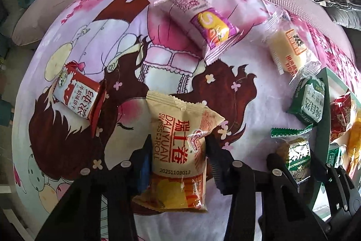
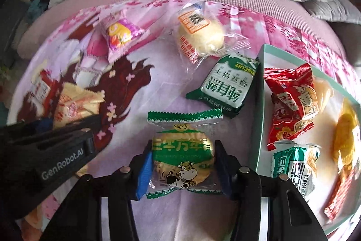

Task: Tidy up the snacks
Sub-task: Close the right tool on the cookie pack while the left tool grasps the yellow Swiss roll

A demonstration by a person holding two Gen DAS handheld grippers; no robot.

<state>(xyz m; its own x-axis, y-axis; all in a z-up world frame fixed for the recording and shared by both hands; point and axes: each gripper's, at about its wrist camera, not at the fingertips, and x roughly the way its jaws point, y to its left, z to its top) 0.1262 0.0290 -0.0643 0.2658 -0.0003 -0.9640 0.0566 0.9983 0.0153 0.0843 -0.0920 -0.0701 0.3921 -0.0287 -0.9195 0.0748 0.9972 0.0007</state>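
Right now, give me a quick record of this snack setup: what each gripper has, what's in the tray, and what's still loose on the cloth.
left gripper: shut on Swiss roll packet
right gripper: shut on round biscuit packet
tray: holds red packet and other snacks
loose on cloth: green biscuit packet, clear-wrapped bun, purple packet, red-and-white packet

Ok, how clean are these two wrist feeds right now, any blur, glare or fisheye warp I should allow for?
Left wrist view: sharp; the Swiss roll packet print reads clearly, with small glare spots on its film, and the edges bow strongly. Right wrist view: the round biscuit packet is crisp, the left side smears around the left gripper, and the green tray interior looks washed out.
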